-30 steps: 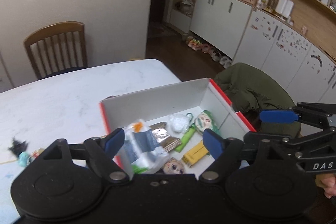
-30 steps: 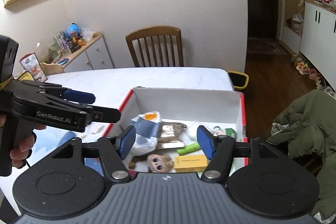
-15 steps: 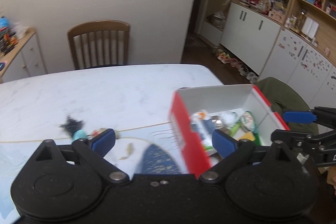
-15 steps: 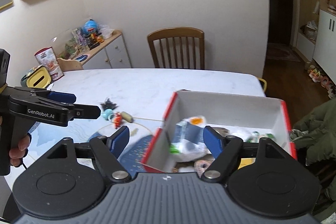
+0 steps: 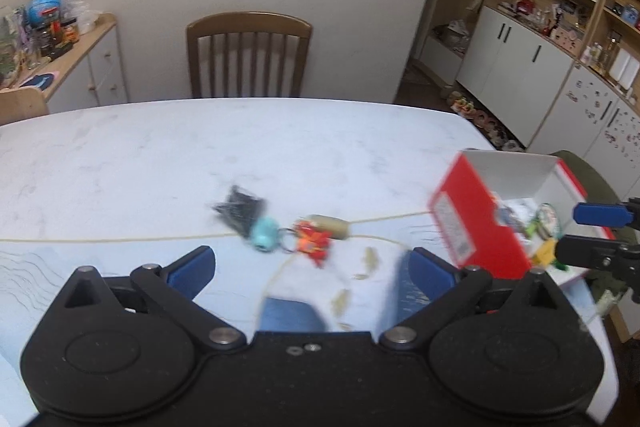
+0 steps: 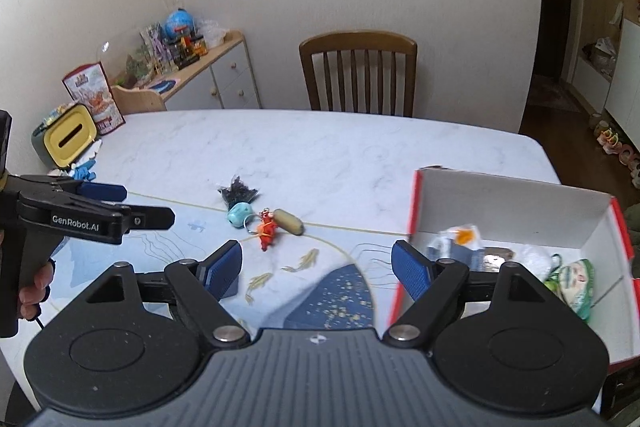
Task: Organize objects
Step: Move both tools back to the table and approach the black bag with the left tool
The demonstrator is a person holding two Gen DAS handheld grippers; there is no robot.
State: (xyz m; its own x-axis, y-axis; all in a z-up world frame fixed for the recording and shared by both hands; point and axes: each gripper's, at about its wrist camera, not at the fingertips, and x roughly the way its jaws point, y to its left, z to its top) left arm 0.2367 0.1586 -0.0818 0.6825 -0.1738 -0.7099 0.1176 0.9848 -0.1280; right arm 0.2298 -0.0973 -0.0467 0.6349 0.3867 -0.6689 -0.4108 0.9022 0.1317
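Observation:
A red-sided box point(image 6: 508, 205) with a white inside stands on the table's right side and holds several small items. Left of it lies a loose cluster: a black packet point(image 6: 238, 193), a teal keychain point(image 6: 239, 215), an orange-red toy point(image 6: 267, 230) and an olive capsule point(image 6: 289, 221). The same cluster shows blurred in the left wrist view, with the teal keychain point(image 5: 264, 234) ahead of my left gripper point(image 5: 311, 267). That gripper is open and empty. My right gripper point(image 6: 317, 267) is also open and empty, hovering between the cluster and the box point(image 5: 476, 215).
A marble table point(image 6: 328, 147) carries a blue patterned mat point(image 6: 320, 291) at the front. A wooden chair point(image 6: 358, 73) stands behind it. A yellow-topped box point(image 6: 70, 139) and a snack bag point(image 6: 94, 97) sit at the far left. A sideboard point(image 6: 216, 67) lines the wall.
Both views have swung left from above the box to the loose cluster on the table. The box now sits at the right edge. Both grippers stayed open.

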